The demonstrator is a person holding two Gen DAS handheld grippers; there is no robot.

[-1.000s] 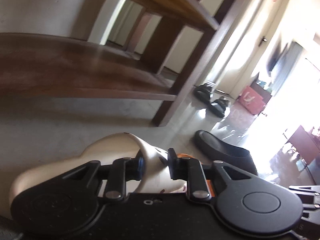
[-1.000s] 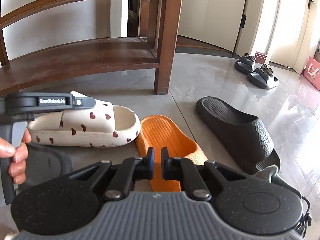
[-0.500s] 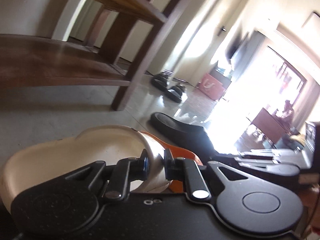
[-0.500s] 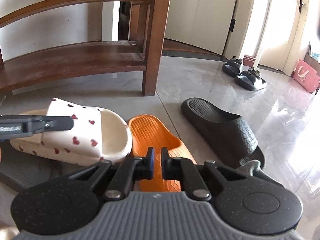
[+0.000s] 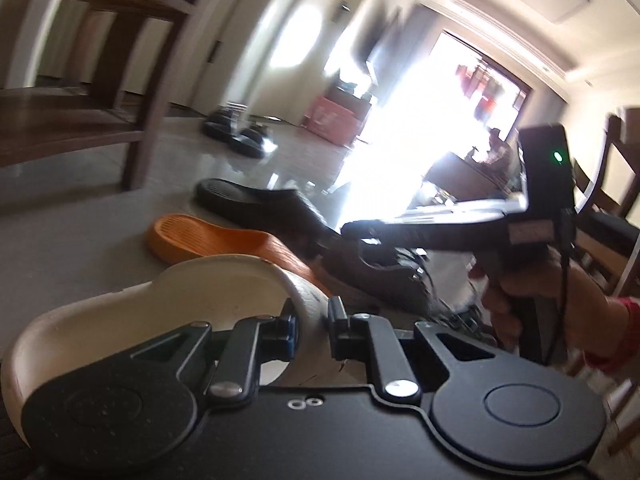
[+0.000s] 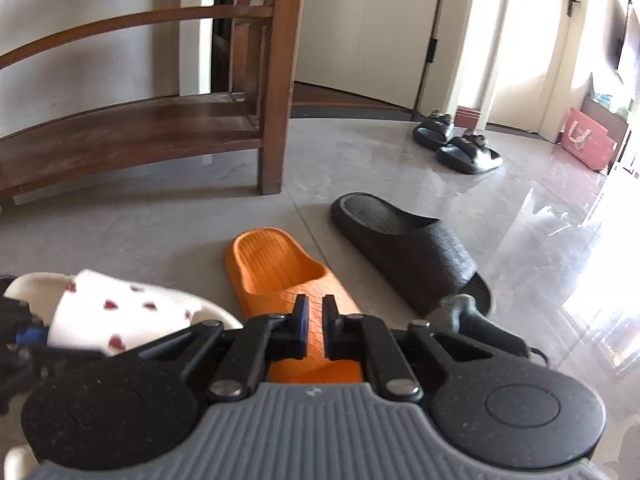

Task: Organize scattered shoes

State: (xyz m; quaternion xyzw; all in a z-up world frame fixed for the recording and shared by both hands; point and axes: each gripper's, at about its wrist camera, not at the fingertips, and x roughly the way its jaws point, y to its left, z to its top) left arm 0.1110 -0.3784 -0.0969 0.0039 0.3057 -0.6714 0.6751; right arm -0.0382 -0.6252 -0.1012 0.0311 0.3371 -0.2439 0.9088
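Firmly clamped on the strap of the cream slipper: left gripper, jaws pinching the strap's edge, the shoe's footbed running away from the jaws toward the lower left of the left wrist view. Seen from the right wrist as the white strap with red hearts, low at the left edge, apparently lifted off the floor, though contact underneath cannot be confirmed.

Closed on nothing: right gripper, jaws nearly touching, poised directly above the toe end of the orange slipper. Long axis of that slipper almost in line with the jaws, heel pointing away toward the wooden shoe rack. Right hand clearly the nearer one to it.

Just beside the orange slipper, on its right: black slipper, angled slightly, heel also toward the rack. Farther back near the doorway, well apart: a pair of dark sandals. Lowest rack shelf bare, ahead and to the left. Likely next: opening the right jaws to straddle the orange strap.
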